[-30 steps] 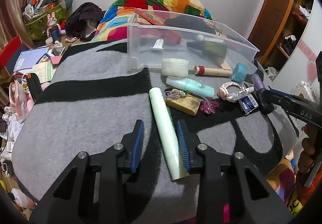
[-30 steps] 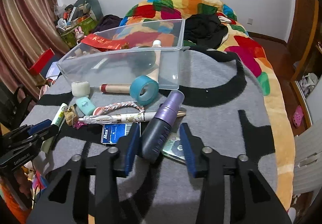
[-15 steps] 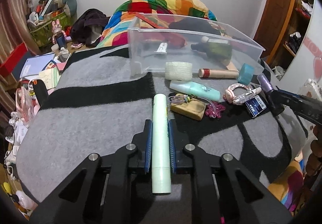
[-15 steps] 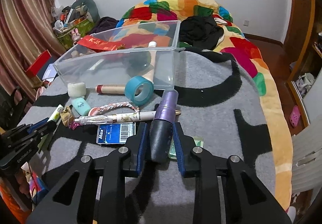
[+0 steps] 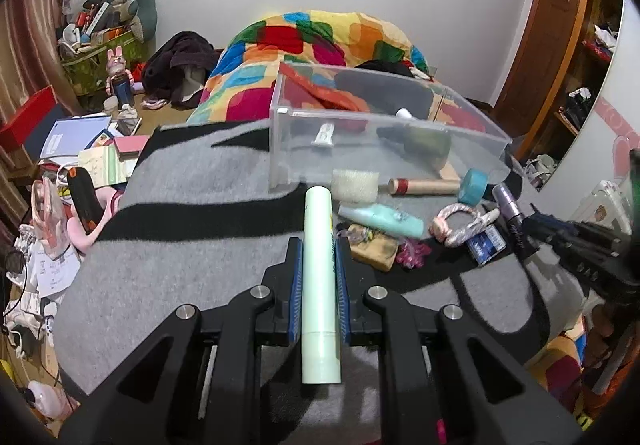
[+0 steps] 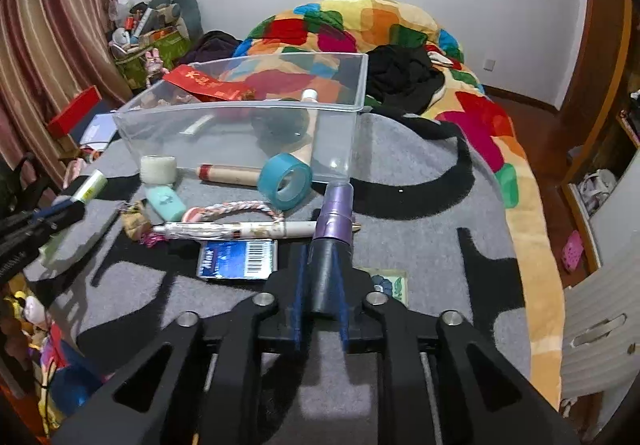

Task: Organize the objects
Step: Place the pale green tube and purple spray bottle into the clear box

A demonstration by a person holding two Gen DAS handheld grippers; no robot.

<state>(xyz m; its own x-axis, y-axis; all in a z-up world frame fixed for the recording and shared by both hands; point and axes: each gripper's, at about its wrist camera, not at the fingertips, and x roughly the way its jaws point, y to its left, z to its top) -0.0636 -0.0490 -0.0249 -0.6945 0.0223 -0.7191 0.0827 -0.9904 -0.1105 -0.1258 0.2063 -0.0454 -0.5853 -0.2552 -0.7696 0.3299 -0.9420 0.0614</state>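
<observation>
- Left wrist view: my left gripper [image 5: 319, 277] is clamped tight on the pale green tube [image 5: 320, 277], both blue pads against its sides, its far end pointing at the clear plastic bin [image 5: 384, 133].
- The bin sits toward the far edge of the grey blanket [image 5: 192, 213] on the bed; a teal bottle [image 5: 382, 219] and a white roll [image 5: 355, 185] lie just before it.
- Right wrist view: my right gripper [image 6: 322, 285] is closed around the dark purple-capped bottle [image 6: 330, 245], its cap end sticking out past the fingers.
- A pen [image 6: 236, 231], a blue card [image 6: 238, 259] and a blue tape roll [image 6: 285, 181] lie between this gripper and the bin.
</observation>
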